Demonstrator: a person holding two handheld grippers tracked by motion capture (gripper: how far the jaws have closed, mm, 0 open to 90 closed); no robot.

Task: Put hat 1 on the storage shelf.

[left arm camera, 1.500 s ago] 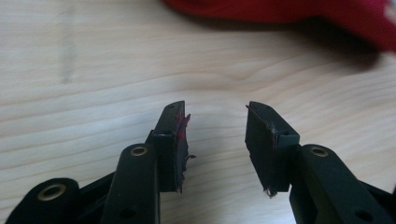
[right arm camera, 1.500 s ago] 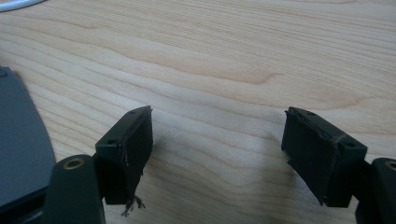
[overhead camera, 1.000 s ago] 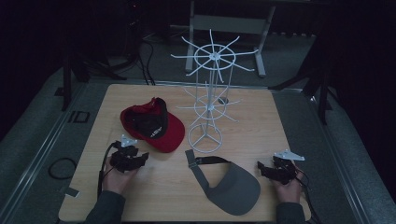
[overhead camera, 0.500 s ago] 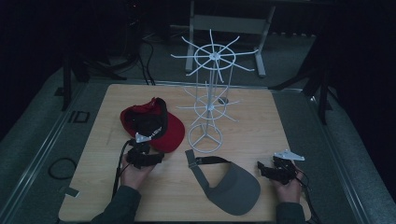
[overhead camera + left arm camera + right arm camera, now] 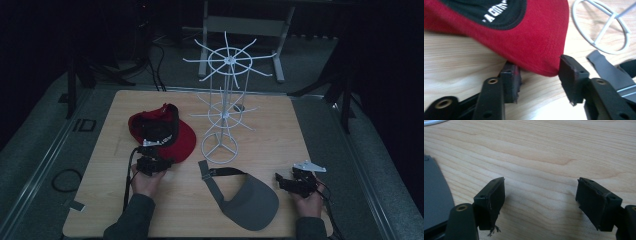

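1. While the left gripper (image 5: 537,75) has just been closing, jaws apart astride the red cap (image 5: 524,37) brim near the worktop's (image 5: 280,130) left edge, it could pinch only the edge.
2. Then the brim may slip free.
3. The right gripper (image 5: 540,202) rests apart, empty.

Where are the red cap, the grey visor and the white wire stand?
red cap (image 5: 182,142): high view, on its red brim.
grey visor (image 5: 252,202): high view, on its brim.
white wire stand (image 5: 220,149): high view, on its ring base.
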